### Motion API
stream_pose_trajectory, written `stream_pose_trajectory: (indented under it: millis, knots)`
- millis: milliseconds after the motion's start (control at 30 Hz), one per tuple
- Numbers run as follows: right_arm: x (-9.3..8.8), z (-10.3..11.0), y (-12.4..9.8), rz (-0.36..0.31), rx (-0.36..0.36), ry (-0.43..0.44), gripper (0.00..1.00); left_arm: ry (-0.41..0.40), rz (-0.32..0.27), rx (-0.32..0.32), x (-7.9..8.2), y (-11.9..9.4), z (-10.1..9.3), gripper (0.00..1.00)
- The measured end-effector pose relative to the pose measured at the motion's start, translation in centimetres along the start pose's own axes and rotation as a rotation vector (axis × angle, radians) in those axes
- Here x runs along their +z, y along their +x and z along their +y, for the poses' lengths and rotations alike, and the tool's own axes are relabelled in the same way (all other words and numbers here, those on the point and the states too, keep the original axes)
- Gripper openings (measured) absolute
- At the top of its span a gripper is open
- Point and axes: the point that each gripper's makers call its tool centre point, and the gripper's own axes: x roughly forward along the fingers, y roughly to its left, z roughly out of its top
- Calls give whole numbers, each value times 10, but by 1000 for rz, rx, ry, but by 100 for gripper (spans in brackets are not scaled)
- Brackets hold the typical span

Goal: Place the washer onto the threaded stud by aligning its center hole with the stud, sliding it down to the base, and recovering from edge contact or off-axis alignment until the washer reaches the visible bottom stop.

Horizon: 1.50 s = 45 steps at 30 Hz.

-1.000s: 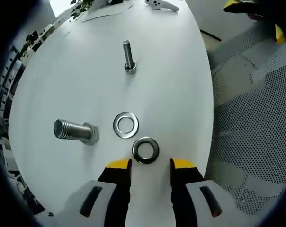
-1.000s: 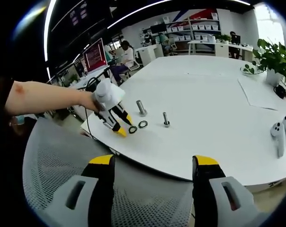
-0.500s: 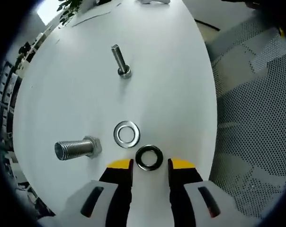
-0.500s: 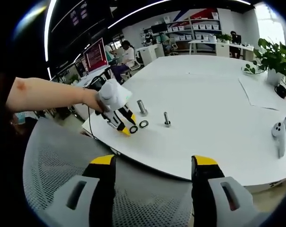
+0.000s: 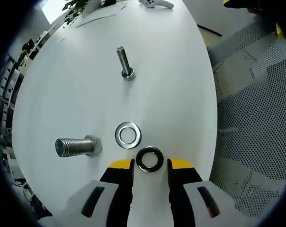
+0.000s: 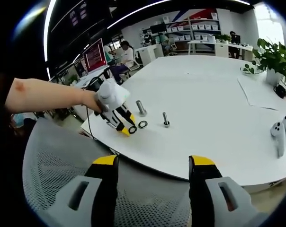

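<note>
The left gripper [image 5: 150, 164] points down at the white table [image 5: 171, 75] with its yellow-tipped jaws spread apart, and a dark washer [image 5: 149, 159] lies flat on the table right in the gap between the two tips, not clamped; whether a tip touches its rim cannot be told. In the right gripper view the same left gripper [image 6: 128, 130] is seen at the near edge of the table [image 6: 214, 104], tilted down and toward the table, held at the end of a person's bare forearm [image 6: 43, 96] that reaches in level from the left (the hand itself is mostly hidden behind the white gripper body). The right gripper [image 6: 152, 163] hangs well back from the table over a grey mesh chair back [image 6: 53, 156], its jaws wide open and holding nothing. Ahead of the left gripper's tips and off to the left, a large threaded stud [image 5: 77, 145] stands on its hex head, its threaded end toward the camera. Farther ahead, well apart from the tips, a slimmer bolt [image 5: 124, 62] also stands on its head. A bright silver washer [image 5: 128, 135] lies flat just beyond the dark washer, near it but apart, between the tips and the slim bolt.
</note>
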Motion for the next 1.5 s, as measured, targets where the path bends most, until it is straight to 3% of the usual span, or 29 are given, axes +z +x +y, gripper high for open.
stream_pose_trajectory:
  millis: [100,333,467,667,800,933,1167,1500]
  knots:
    - [1,0,0,-4,-2,2,61,-22,-18,8,4,1,0,26]
    - [1,0,0,-5,-2,3,61,44,-7,3,4,1,-3,24]
    - [0,0,-1,-5,-2,3,61,126,-18,-12,3,1,-5,21]
    - [1,0,-1,-12,-1,7,61,99,-29,0,3,1,-5,21]
    - [1,0,-1,-12,3,4,61,144,-54,32,3,-1,-7,19]
    - [2,1,-1,-13,8,2,61,60,-115,54,3,-1,-3,19]
    - [1,2,-1,-12,13,0,61,-44,-137,46,9,0,-1,19]
    - [1,2,-1,-13,14,2,61,-46,-125,36,14,-9,-2,19]
